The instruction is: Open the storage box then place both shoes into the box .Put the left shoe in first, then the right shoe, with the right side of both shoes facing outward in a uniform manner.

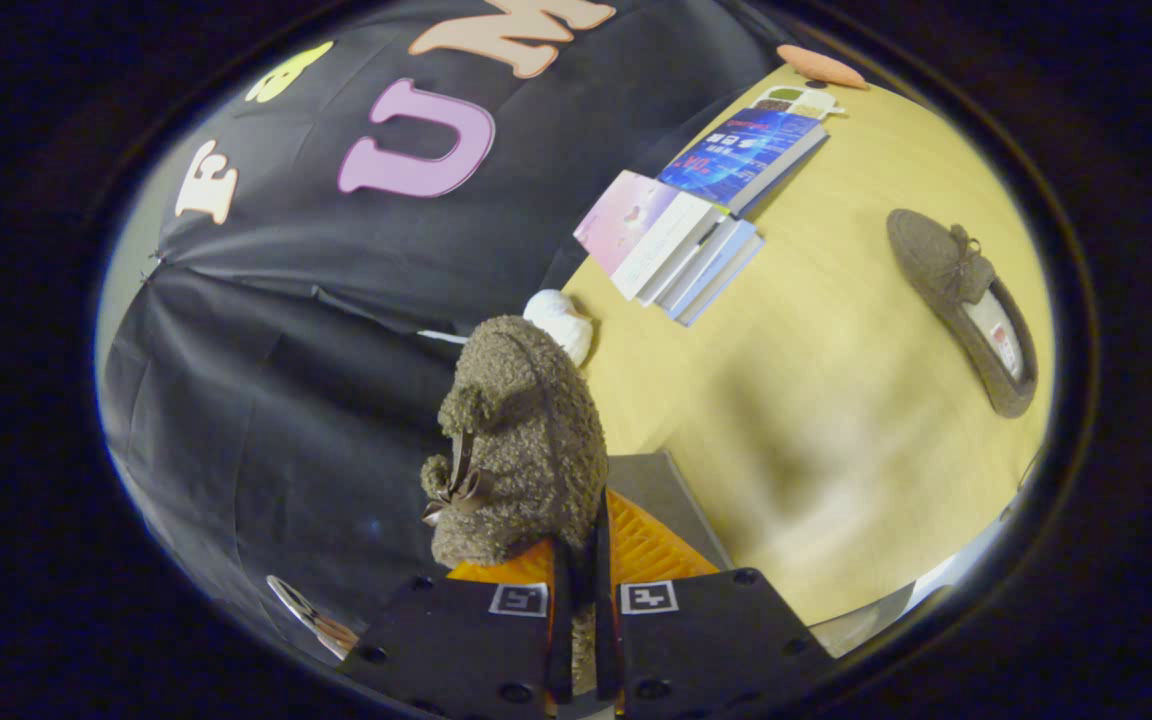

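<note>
Fuzzy brown shoe hangs lifted just ahead of the gripper, whose jaws are nearly closed and pinch a thin edge of it, apparently the collar. It looks light and soft, likely to sag or swing, so a firm rim hold seems wise. Its mate, the second shoe, lies well apart on the counter, beyond the books.
</note>
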{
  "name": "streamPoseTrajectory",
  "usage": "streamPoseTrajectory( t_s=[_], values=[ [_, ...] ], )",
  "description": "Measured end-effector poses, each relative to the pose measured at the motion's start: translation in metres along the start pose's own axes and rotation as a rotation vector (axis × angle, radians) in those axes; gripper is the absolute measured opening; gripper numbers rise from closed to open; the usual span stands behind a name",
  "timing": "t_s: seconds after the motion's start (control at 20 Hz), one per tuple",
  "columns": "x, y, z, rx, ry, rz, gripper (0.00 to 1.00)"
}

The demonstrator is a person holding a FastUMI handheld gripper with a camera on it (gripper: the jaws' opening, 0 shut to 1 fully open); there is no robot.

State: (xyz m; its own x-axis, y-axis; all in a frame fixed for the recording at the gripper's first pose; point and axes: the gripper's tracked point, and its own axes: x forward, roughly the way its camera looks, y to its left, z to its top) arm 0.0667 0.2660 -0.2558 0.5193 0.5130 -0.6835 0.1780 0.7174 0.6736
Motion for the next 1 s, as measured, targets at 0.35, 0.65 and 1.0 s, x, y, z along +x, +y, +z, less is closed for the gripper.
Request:
streamPoseTrajectory(
  t_s=[0.35, 0.65, 1.0],
  values=[
    [0.024, 0.048, -0.069, -0.061, 0.078, 0.028, 0.13],
    [0.057, 0.038, -0.110, -0.123, 0.123, -0.096, 0.13],
    [0.101, 0.010, -0.139, -0.165, 0.167, -0.253, 0.13]
  ],
)
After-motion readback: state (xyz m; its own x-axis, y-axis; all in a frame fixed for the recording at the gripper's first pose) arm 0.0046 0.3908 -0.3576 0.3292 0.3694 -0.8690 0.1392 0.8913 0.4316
